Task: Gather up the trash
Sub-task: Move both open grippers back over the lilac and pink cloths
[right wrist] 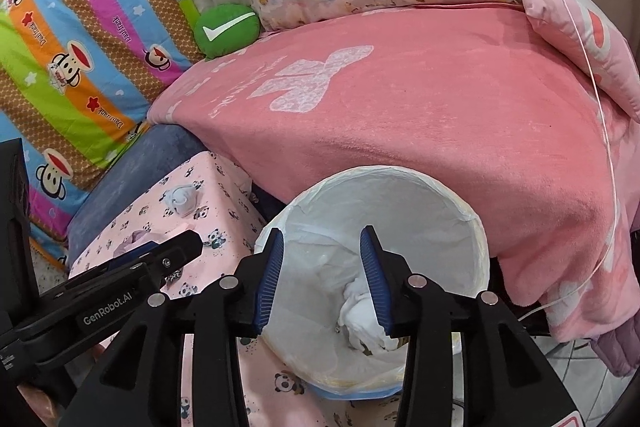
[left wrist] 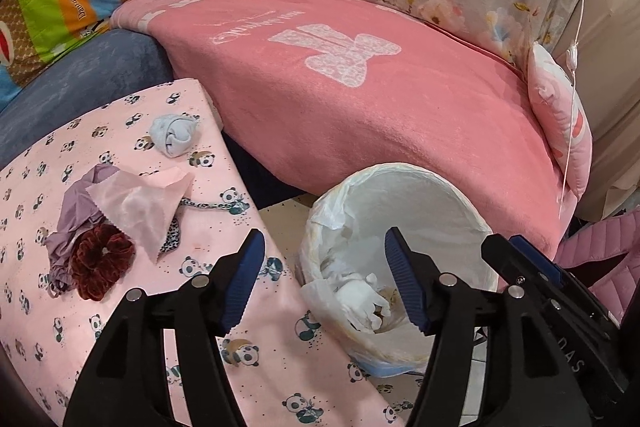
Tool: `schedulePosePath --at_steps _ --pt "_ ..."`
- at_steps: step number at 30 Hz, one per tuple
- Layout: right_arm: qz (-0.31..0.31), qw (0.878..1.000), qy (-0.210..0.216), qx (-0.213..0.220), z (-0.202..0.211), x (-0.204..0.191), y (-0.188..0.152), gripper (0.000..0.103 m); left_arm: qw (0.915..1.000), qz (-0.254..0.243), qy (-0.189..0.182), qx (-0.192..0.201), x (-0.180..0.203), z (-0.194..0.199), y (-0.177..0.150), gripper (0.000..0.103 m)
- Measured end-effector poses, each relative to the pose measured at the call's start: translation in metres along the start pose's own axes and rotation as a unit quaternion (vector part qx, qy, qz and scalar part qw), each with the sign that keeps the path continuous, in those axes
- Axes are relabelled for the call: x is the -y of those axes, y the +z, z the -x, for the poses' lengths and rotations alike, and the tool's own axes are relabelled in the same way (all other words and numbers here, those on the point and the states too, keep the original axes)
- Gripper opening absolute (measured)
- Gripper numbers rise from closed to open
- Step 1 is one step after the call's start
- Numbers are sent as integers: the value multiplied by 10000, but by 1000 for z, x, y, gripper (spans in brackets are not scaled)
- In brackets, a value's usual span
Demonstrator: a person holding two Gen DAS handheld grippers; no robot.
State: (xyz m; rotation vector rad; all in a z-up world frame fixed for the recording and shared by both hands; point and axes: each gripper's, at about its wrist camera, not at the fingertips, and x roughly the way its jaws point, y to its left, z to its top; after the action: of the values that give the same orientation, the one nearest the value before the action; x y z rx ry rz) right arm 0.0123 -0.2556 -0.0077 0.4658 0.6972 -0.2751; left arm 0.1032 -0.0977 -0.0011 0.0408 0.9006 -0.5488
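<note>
Both my left gripper (left wrist: pixel 324 281) and right gripper (right wrist: pixel 322 277) hang with jaws open and empty over the white-bagged round bin (right wrist: pixel 400 187), probably because the crumpled white tissue (right wrist: pixel 362 323) already sits inside, while the translucent pink wrapper (left wrist: pixel 140 203) waits on the panda-print tabletop (left wrist: pixel 256 379).

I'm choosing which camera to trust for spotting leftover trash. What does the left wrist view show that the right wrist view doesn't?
Only the left view shows the pink wrapper, dark red scrunchie and purple cloth clearly. Only the right view shows the left gripper's labelled side, which hides those items. Both show the lined bin with white trash inside, the balled sock and the open right gripper over the bin.
</note>
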Motion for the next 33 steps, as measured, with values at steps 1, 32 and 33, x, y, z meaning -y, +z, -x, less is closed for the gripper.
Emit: schedulePosePath --at_steps 1,32,33 --pt "38 10000 27 -8 0 -5 -1 41 10000 43 25 14 -5 2 -1 60" --pt "1065 9897 744 -604 -34 -165 -51 44 9848 1453 940 159 -177 50 -35 65" --pt "1081 9892 756 -637 -38 -169 -52 44 9838 1498 972 141 -182 50 -37 65"
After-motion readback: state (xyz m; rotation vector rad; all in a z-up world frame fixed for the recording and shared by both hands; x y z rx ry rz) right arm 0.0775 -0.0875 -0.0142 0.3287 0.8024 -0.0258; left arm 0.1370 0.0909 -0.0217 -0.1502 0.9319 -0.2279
